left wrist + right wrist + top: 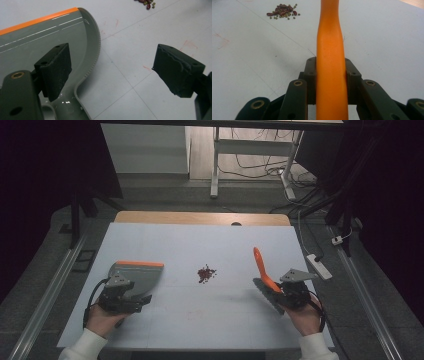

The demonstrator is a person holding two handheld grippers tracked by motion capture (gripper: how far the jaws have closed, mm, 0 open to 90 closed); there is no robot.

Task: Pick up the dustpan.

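Left gripper (131, 297) spread wide over the dustpan (137, 276) at lower left. Right gripper (285, 291) clamped on the orange brush handle (261, 265), lower right. Beans (205, 273) mid-frame between them.

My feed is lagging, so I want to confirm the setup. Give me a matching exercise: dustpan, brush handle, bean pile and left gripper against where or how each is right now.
Things:
1. dustpan
2. brush handle
3. bean pile
4. left gripper

States:
A. loose on the middle of the table
B. clamped in the right gripper
C. open, one jaw over the pan
D. flat on the table at the left, orange edge away from the person

Pairs: 1-D, 2-B, 3-A, 4-C
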